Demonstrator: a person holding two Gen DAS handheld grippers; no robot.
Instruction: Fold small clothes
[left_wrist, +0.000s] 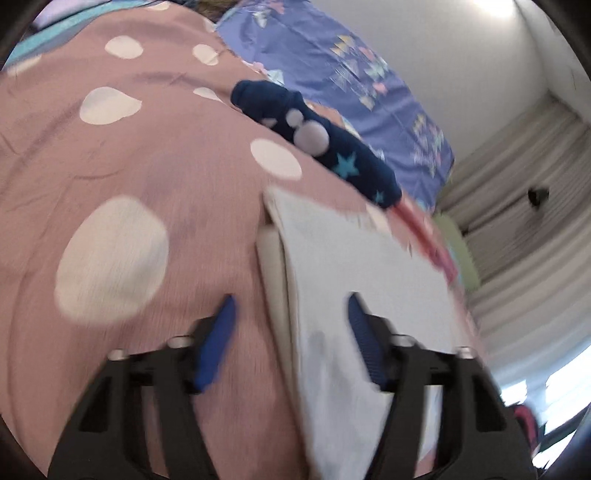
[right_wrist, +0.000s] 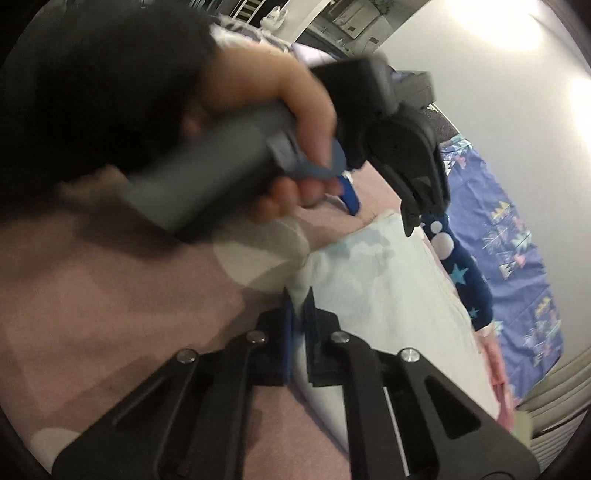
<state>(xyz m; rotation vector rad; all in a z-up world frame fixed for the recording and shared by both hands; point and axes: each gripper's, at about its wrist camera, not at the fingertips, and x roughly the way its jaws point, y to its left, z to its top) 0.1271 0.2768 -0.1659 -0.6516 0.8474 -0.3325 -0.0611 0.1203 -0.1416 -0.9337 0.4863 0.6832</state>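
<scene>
The white cloth (left_wrist: 369, 280) lies flat on the pink bedspread with white dots (left_wrist: 122, 155), folded so that a thicker doubled edge shows along its left side in the left wrist view. Just beyond its far edge lies a dark blue sock with stars (left_wrist: 332, 147), touching a strip of pink fabric (left_wrist: 424, 236).

Right gripper (right_wrist: 300, 299): jaws closed on a corner of the white cloth (right_wrist: 376, 291). The fabric is bunched and pinched between the two pads, and the rest of the cloth spreads away from the grip across the bedspread (right_wrist: 110, 295).

Left gripper (left_wrist: 291, 314): jaws stand apart in its own view. The right blue pad (left_wrist: 364, 343) sits above the cloth surface; the left blue pad (left_wrist: 218, 343) sits above the bare bedspread. The folded edge of the cloth runs between the two pads. Neither pad visibly presses on the fabric; blur prevents a finer reading.

In the right wrist view the person's left hand (right_wrist: 295, 122) holds the left gripper's grey handle (right_wrist: 207, 173). A blue patterned sheet (left_wrist: 332, 62) lies beyond the bedspread.
</scene>
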